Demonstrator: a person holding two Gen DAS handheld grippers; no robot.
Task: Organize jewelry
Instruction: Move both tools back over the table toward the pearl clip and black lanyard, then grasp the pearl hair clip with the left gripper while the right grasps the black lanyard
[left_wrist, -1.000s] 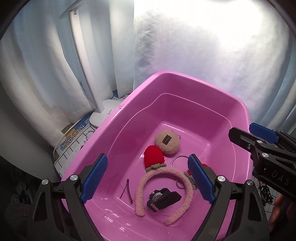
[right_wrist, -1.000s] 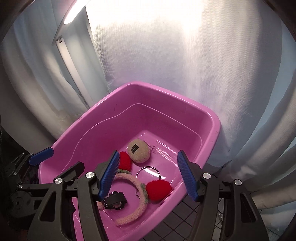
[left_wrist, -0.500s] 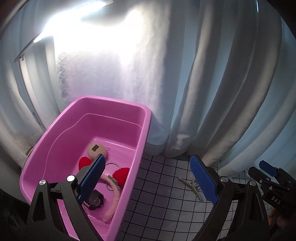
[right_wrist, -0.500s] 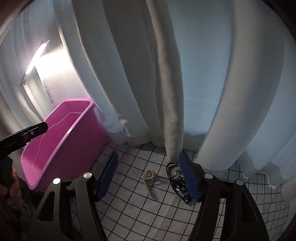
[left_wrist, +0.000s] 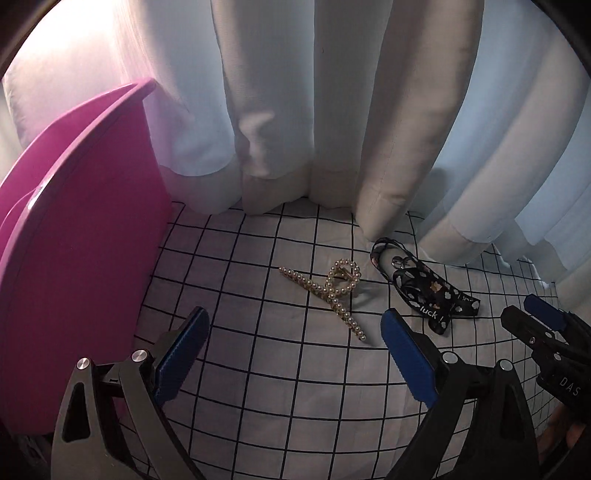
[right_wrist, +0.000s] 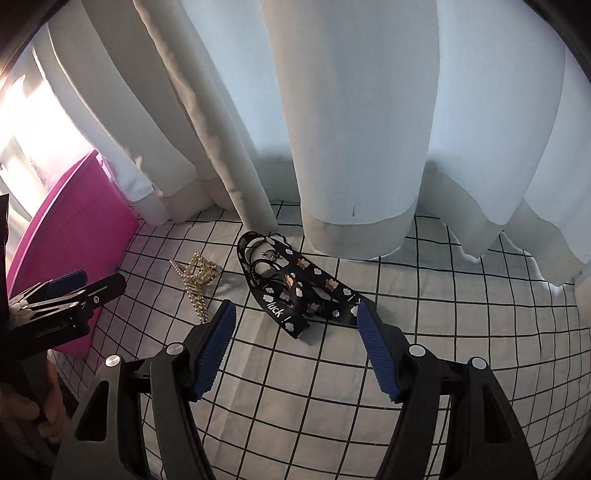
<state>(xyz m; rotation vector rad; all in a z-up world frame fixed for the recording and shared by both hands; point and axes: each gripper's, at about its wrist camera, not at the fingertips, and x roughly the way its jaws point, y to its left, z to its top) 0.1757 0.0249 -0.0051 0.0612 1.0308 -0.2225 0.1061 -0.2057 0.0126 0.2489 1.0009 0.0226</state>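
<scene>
Both grippers have swung away from the pink tub (left_wrist: 85, 236), which a second ago filled each view, and now point down at the grid-patterned white cloth (left_wrist: 280, 387) beside it. Left gripper (left_wrist: 295, 347) stands wide apart with nothing between its blue pads, hanging above the pearl hair clip (left_wrist: 334, 291) that lies on the cloth, well apart from the tub wall. Right gripper (right_wrist: 295, 332) is also parted and empty, its pads framing the near end of the black printed lanyard (right_wrist: 295, 291), which lies in loose folds just beside the clip, near the hem of the white curtain (right_wrist: 354, 147). By the look of it the clip is light and rigid, its beads smooth and likely slick, so a pinch across the crossing of its two arms, where the loop meets the straight prongs, should hold better than the thin tips. I judge the lanyard soft and limp; it will sag and trail, so taking it at the bunched middle, where several layers overlap, would gather most of it. A small metal ring or clasp (right_wrist: 271, 254) seems to sit at its far loop, though that part is too small to tell for sure.
</scene>
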